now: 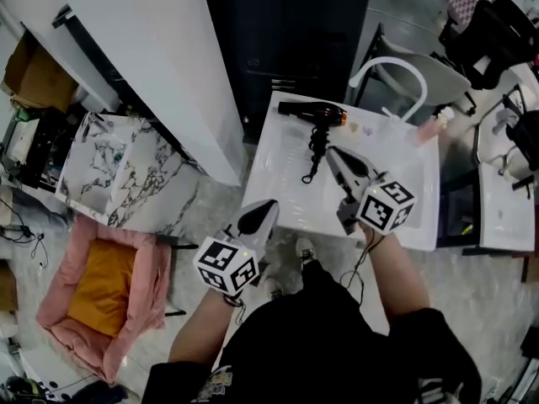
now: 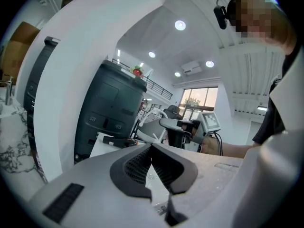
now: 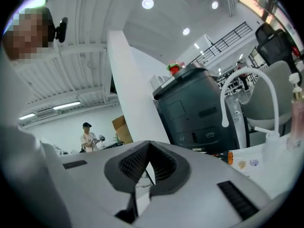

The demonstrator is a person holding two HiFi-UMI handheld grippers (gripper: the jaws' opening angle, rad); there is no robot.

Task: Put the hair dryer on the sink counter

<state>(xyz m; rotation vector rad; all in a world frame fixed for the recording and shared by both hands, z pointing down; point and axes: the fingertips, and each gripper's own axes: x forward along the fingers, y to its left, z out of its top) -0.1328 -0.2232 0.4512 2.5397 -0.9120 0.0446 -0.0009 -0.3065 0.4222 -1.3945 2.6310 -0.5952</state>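
So the hair dryer (image 1: 313,114) is lying on its side on the white sink counter (image 1: 285,188), off to the left of the arched white faucet (image 1: 392,59) in the head view. Its black cord (image 1: 316,154) is bunched up in a squiggle on the counter, running from the handle toward the person. My guess is the cord is kept up on the flat part so it doesn't slide off the edge or drop into the basin under the faucet. Nothing is touching the dryer, so as far as I can tell the job is basically done. The right gripper (image 1: 331,151) hovers over the counter on the near side of the faucet, tips close to the end of the cord but not on it. Its own view shows the claw pressed together with nothing pinched. The left gripper (image 1: 268,206) is well away from the faucet, out past the counter's near-left corner. Its claw is also pressed together and empty, which makes sense for a hand that isn't needed here. Behind the counter, left of the faucet, stands a dark cabinet (image 1: 286,32). Further left again there's a white partition (image 1: 168,57), and a pink pet bed (image 1: 101,293) sits on the floor.
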